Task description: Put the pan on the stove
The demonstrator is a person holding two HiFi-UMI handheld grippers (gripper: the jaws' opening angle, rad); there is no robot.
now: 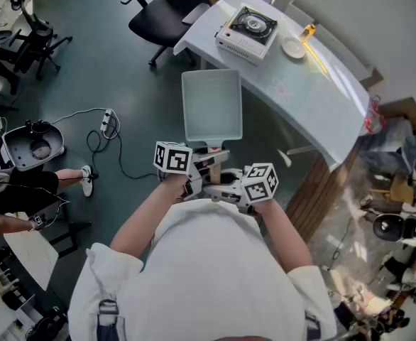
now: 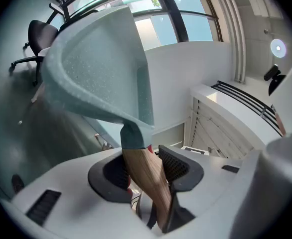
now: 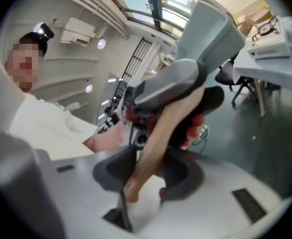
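A pale teal square pan (image 1: 211,105) with a wooden handle hangs in the air in front of me, over the floor and short of the table. My left gripper (image 1: 194,170) is shut on the handle (image 2: 145,180) just behind the pan body (image 2: 98,66). My right gripper (image 1: 226,190) is shut on the same handle (image 3: 153,143) nearer its end, with the left gripper (image 3: 171,83) right ahead of it. The portable stove (image 1: 247,27) sits on the white table (image 1: 304,94), beyond the pan; the right gripper view shows the stove (image 3: 268,34) at the far right.
A small white dish (image 1: 293,47) and a yellow item (image 1: 307,30) lie on the table beside the stove. A black office chair (image 1: 162,13) stands at the table's far end. A power strip with its cable (image 1: 108,123) lies on the floor to the left.
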